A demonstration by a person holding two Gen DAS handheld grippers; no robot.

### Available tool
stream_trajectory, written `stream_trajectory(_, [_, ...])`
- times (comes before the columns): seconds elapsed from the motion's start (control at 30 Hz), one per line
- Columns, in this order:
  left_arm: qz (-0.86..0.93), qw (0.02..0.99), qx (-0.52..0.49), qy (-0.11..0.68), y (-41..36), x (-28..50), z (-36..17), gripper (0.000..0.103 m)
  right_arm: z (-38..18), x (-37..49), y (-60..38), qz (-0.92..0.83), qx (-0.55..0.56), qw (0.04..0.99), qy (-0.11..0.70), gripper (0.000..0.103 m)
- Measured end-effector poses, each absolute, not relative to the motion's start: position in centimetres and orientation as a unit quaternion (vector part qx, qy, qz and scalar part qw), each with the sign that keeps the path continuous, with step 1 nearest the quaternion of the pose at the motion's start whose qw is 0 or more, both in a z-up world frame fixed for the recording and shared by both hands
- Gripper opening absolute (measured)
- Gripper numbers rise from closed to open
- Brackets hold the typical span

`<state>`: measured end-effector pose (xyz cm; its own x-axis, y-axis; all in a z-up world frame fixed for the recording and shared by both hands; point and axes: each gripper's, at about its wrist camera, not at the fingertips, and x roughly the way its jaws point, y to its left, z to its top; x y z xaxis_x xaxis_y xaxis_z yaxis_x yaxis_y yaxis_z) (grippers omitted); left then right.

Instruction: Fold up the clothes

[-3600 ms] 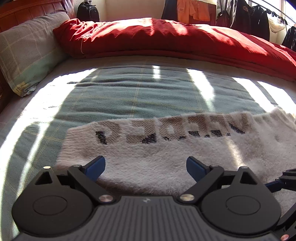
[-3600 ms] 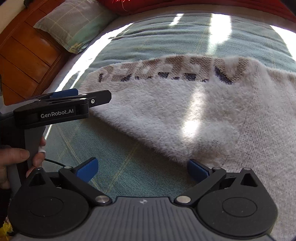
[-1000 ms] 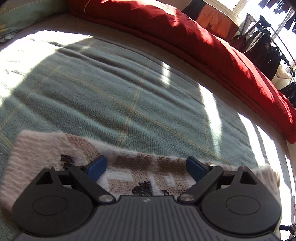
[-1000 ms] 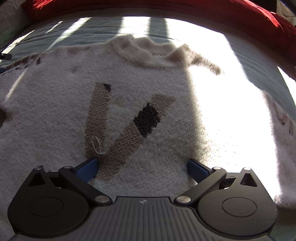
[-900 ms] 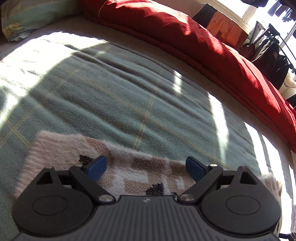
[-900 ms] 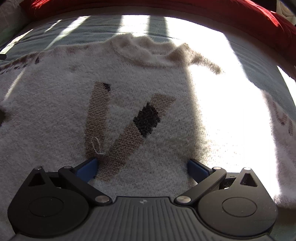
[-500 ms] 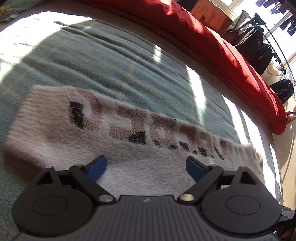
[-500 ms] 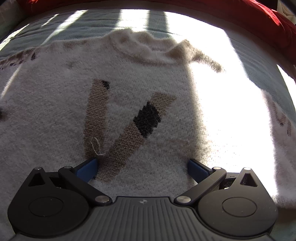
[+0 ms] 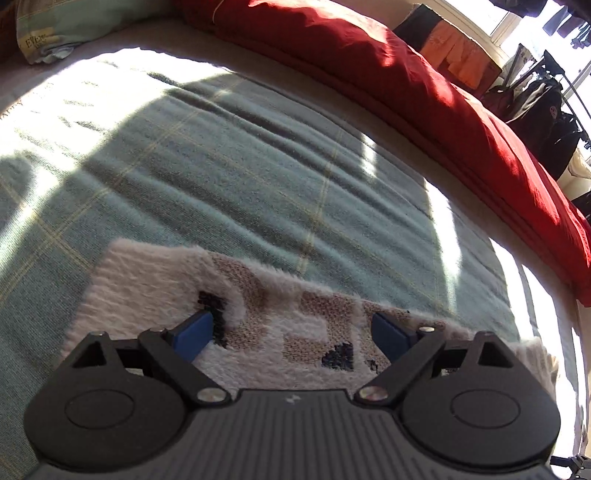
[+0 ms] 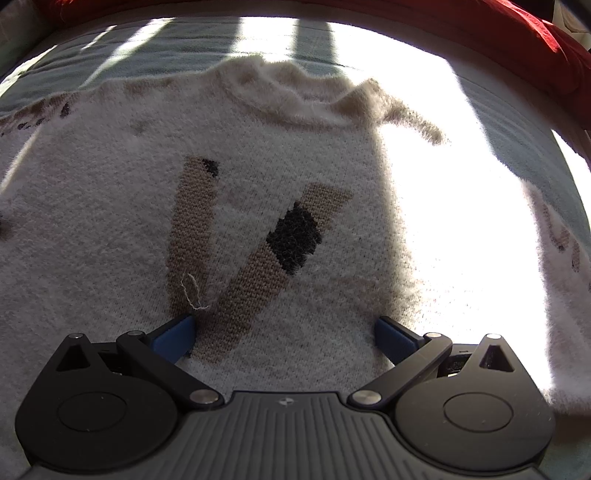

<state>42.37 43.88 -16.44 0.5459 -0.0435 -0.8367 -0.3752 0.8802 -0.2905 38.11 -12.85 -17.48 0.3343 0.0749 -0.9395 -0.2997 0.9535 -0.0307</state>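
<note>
Item: white fuzzy sweater (image 10: pixel 258 229), spread flat on a green checked blanket (image 9: pixel 258 177) over the bed; collar (image 10: pixel 295 99) at the far edge, tan and black knit pattern on the chest

Sleeve (image 9: pixel 155 284): laid out straight on the blanket, cuff end to the left of the left wrist view, tan and dark lettering along it

Left gripper (image 9: pixel 291 332): angled steeply down over the sleeve, jaws wide, closing a touch in the last half second, blue pads either side of the lettering, nothing pinched

Right gripper (image 10: pixel 284 332): pointed steeply down over the chest, jaws spread wide, nothing gripped

Surroundings: red duvet (image 9: pixel 406 88) bunched along the far side; checked pillow (image 9: pixel 74 26) at the far left corner; hanging clothes (image 9: pixel 535 99) beyond the bed
</note>
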Motion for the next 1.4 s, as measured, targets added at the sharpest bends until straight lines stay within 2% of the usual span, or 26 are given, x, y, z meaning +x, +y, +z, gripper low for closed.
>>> stream_trajectory(0.13, [0.147,0.865,-0.143,0.458,41.8,41.2,-14.5,0.088,-17.5,38.0,-13.1,0.119,-0.097,0.813,0.561,0.103])
stream_trajectory(0.23, [0.117,0.882,-0.102,0.444,38.5,39.8,-12.1,0.088,-17.4,37.7,-13.3,0.12,-0.097,0.817,0.555,0.103])
stream_trajectory(0.47, [-0.098,0.884,-0.081,0.45,26.1,37.0,-8.8,0.09,-15.1,36.8,-13.6,0.099,-0.091,0.822,0.554,0.103])
stream_trajectory(0.63, [-0.233,0.845,-0.05,0.478,16.6,34.5,-10.1,0.091,-12.4,35.2,-15.4,0.066,-0.093,0.823,0.556,0.103])
stream_trajectory(0.77, [-0.268,0.836,-0.023,0.478,11.3,32.3,-11.5,0.09,-11.0,34.5,-16.6,0.045,-0.082,0.827,0.555,0.103])
stream_trajectory(0.9, [-0.255,0.845,-0.013,0.47,8.4,31.7,-13.0,0.09,-12.0,35.2,-16.8,0.049,-0.078,0.838,0.538,0.103])
stream_trajectory(1.1, [-0.185,0.849,0.003,0.494,6.3,31.6,-16.1,0.091,-16.3,36.2,-17.1,0.073,-0.051,0.837,0.54,0.103])
stream_trajectory(1.4, [-0.122,0.851,0.03,0.509,3.9,31.4,-16.8,0.1,-17.7,35.5,-18.6,0.109,-0.029,0.843,0.526,0.103])
